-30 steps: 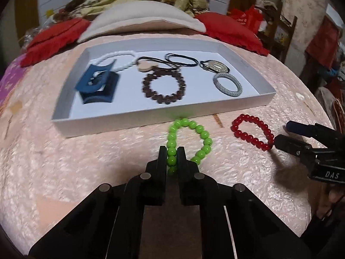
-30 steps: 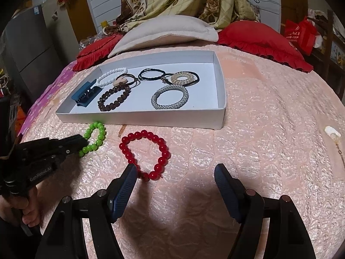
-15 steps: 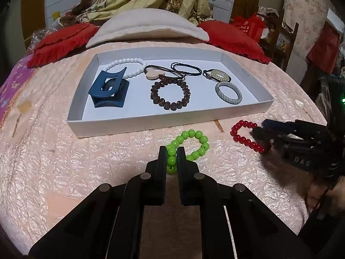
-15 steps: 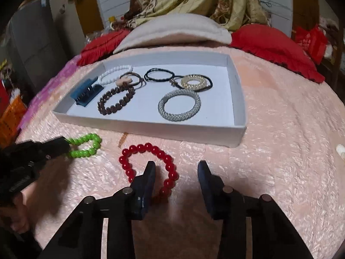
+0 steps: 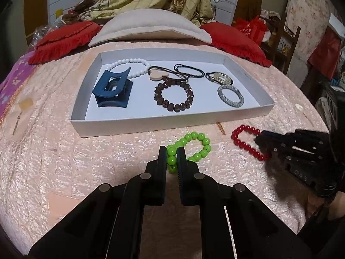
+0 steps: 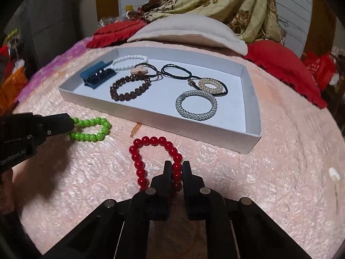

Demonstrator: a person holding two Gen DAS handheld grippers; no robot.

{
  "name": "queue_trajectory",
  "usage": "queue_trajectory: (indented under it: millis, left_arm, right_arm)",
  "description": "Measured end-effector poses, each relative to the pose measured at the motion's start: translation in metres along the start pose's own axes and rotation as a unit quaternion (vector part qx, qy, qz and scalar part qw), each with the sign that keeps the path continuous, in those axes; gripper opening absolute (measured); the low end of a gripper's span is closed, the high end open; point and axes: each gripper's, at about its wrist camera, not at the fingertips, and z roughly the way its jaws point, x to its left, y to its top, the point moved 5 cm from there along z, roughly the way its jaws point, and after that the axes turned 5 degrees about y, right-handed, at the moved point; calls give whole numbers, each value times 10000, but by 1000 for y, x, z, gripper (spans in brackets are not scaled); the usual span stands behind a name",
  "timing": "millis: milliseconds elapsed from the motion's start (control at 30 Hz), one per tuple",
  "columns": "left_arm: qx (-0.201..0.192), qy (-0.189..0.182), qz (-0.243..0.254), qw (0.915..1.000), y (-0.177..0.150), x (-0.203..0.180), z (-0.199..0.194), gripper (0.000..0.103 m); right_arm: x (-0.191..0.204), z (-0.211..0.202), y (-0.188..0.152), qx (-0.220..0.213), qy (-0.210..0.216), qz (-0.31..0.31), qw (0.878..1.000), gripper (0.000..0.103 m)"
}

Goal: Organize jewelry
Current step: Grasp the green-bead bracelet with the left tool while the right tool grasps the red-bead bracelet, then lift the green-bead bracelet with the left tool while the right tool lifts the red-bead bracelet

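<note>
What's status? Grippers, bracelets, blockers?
Left gripper shut on green bracelet. Right gripper just closed on red bracelet. Both bracelets on the bedspread, outside tray. Nothing blocking.

left tool (image 5: 172, 155) clamped on green bead bracelet (image 5: 189, 149) lying on pink bedspread (image 5: 64, 151), just in front of white tray (image 5: 172, 125). tray holds blue hair claw (image 5: 113, 91), white bead bracelet (image 5: 129, 65), brown bead bracelet (image 5: 173, 96), silver bangle (image 5: 230, 96), black cords (image 5: 189, 71). right tool (image 5: 262, 141) pinches red bead bracelet (image 5: 243, 140) at right; its jaws have just been closing.
</note>
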Motion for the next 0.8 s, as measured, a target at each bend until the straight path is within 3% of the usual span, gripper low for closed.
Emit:
queue_trajectory:
  millis: [167, 400, 800]
  left_arm:
    - [-121, -102, -20, 9999, 2, -1, -7, 7]
    - [-201, -163, -41, 9997, 1, -2, -16, 7]
    - [-105, 116, 21, 9999, -8, 0, -14, 7]
  right_arm:
    - [-1, -35, 4, -658, 562, 442, 9953, 9]
    - [3, -70, 10, -1249, 772, 594, 9874, 9]
    - [21, -58, 3, -998, 697, 570, 9909, 9]
